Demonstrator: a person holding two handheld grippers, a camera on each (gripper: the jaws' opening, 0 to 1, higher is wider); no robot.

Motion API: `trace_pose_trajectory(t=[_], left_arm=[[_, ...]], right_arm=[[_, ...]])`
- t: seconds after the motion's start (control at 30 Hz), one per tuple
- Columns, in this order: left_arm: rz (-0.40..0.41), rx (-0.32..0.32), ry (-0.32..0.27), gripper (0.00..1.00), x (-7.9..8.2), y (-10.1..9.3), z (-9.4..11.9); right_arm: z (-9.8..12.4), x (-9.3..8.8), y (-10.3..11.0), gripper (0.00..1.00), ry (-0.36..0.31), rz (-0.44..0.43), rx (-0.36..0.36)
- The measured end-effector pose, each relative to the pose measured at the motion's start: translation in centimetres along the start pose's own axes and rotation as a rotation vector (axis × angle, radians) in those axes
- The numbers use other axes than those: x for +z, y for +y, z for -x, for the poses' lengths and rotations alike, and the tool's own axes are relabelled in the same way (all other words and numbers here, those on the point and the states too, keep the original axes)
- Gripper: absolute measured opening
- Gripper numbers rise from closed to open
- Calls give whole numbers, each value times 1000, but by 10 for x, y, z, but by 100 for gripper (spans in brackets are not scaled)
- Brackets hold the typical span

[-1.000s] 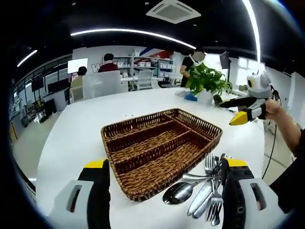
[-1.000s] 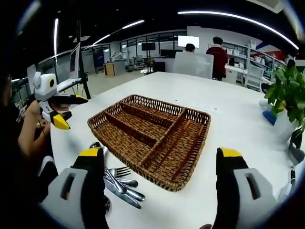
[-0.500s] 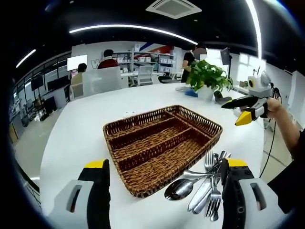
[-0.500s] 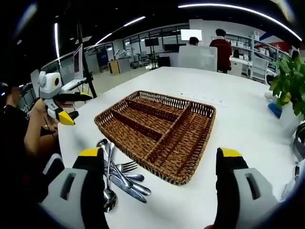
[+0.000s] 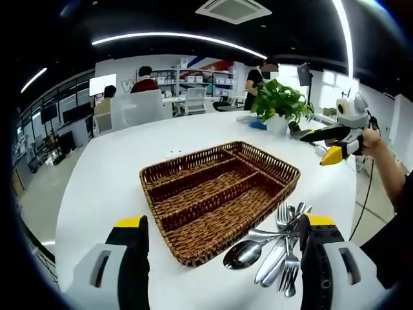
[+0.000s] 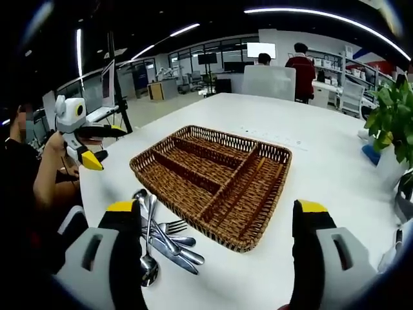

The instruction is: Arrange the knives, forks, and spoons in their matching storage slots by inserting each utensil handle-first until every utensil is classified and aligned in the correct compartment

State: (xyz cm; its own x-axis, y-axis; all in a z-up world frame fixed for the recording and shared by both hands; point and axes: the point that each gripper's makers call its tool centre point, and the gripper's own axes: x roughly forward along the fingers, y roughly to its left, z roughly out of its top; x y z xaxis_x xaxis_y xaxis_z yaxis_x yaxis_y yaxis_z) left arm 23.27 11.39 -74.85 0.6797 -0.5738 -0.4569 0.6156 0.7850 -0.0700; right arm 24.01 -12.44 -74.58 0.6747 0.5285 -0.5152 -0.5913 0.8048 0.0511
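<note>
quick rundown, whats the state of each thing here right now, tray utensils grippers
wicker tray: flat on the white table, all compartments empty
utensils: spoons, forks and knives loose in a pile on the table beside the tray, none slotted yet
left gripper: open, holding nothing, hovers near the tray
right gripper: open, holding nothing, hovers near the tray
potted plant: upright on the far side of the table

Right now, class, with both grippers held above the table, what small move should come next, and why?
Probably lower the open right gripper toward the pile of utensils beside the wicker tray. The tray's compartments look empty, both grippers hold nothing, and the left gripper hovers further off. The pile lies by the right gripper's left jaw.
</note>
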Motion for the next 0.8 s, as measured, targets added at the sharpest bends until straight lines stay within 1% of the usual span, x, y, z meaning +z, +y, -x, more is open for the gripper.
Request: trace_pose_trajectory(t=[0.17, 0.27, 0.43, 0.53, 0.63, 0.7, 0.8], left_arm=[[-6, -8, 0, 99, 0, -2, 0], [-5, -52, -29, 99, 5, -11, 0], [-21, -56, -21, 99, 3, -15, -1], [-20, -55, -19, 99, 2, -14, -1], [-25, -52, -25, 99, 2, -14, 0], [-27, -52, -31, 99, 3, -14, 1], [-30, -53, -43, 99, 5, -15, 2]], right_arm=[[2, 2, 5, 100, -8, 7, 9], [3, 3, 11, 98, -12, 21, 24], [6, 3, 20, 94, -18, 39, 35], [6, -1, 27, 92, -13, 47, 46], [4, -7, 34, 87, -14, 53, 54], [1, -15, 42, 84, -4, 47, 72], [-6, -27, 54, 77, 4, 63, 101]])
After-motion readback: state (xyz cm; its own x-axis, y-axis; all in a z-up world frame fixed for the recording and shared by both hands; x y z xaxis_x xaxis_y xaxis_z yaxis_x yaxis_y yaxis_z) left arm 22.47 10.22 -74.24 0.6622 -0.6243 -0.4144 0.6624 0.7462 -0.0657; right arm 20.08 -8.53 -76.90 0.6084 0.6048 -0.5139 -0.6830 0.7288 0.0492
